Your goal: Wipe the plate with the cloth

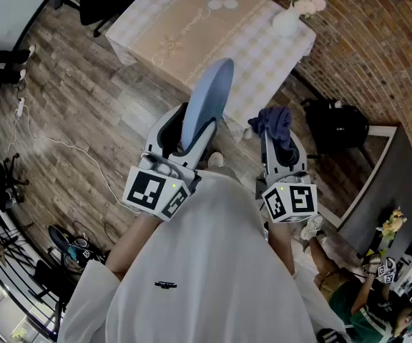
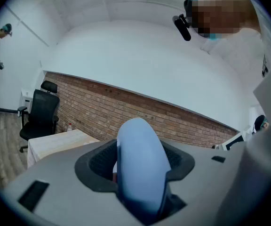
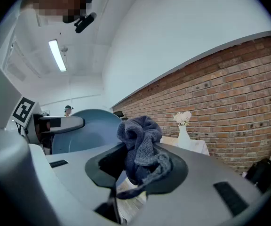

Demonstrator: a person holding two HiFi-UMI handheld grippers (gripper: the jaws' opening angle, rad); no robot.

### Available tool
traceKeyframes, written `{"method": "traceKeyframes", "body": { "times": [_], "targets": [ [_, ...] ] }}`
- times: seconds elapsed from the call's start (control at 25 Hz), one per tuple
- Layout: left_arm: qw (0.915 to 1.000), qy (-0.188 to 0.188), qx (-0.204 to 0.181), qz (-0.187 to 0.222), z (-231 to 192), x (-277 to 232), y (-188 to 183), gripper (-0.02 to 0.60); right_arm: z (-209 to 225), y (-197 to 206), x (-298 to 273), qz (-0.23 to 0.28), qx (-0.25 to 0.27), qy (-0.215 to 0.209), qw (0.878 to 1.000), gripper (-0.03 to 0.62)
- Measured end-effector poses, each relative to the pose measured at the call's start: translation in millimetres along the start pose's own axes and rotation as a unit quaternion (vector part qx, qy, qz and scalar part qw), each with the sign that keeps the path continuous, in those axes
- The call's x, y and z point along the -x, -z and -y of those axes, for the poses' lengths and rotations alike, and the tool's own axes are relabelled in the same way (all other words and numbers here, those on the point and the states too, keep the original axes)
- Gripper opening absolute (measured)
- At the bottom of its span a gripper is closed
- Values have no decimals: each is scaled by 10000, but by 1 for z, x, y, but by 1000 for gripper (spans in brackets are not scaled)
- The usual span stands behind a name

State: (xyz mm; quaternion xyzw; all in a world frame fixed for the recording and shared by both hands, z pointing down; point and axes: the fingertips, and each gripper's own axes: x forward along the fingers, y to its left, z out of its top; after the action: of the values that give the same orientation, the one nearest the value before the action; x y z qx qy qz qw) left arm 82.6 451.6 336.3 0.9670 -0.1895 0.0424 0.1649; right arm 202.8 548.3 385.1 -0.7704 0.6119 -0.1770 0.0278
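Left gripper view shows the left gripper [image 2: 140, 187] closed on the rim of the blue plate [image 2: 142, 164]. The plate stands on its edge between the jaws and rises out of them. In the right gripper view, the right gripper [image 3: 140, 173] is closed on the dark blue cloth [image 3: 142, 142]. A bunched part of the cloth sticks out above the jaws, and a thin tail hangs below them.

In the head view, the person holds both grippers side by side in front of the body, above the wooden floor [image 1: 84, 98]. The plate and the cloth are near each other but apart, with a clear gap between them. Farther ahead stands a table [image 1: 192, 27] with a checked cover, and a white vase [image 1: 287, 21] with flowers is at its corner, close to the brick wall [image 1: 378, 41].

Both things are in hand, so the wiping itself seems not yet begun; the step now is to bring the cloth to the plate. The next move probably calls for turning the face of the plate toward the right gripper, then pressing the bunched cloth on this face and sliding it across. The plate is held only at its rim, so the pressure should be light, or the plate may turn or slip in the jaws.
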Motion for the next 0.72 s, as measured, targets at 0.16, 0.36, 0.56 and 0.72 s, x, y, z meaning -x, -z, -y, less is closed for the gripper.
{"method": "traceKeyframes", "body": {
  "times": [0.16,0.36,0.56,0.72],
  "targets": [
    [9996,-147,247,-82,15,8,15,247,7,3,16,10,-40,-104,9999,143],
    [9985,-334,399,-187,15,15,19,247,11,16,22,-101,-310,-264,9991,142],
    [9961,-648,553,-250,-12,29,18,247,0,23,5,-134,-612,-486,9969,143],
    [9942,-769,710,-267,-46,38,16,247,-24,21,-14,-185,-573,-500,9969,143]
  ]
}}
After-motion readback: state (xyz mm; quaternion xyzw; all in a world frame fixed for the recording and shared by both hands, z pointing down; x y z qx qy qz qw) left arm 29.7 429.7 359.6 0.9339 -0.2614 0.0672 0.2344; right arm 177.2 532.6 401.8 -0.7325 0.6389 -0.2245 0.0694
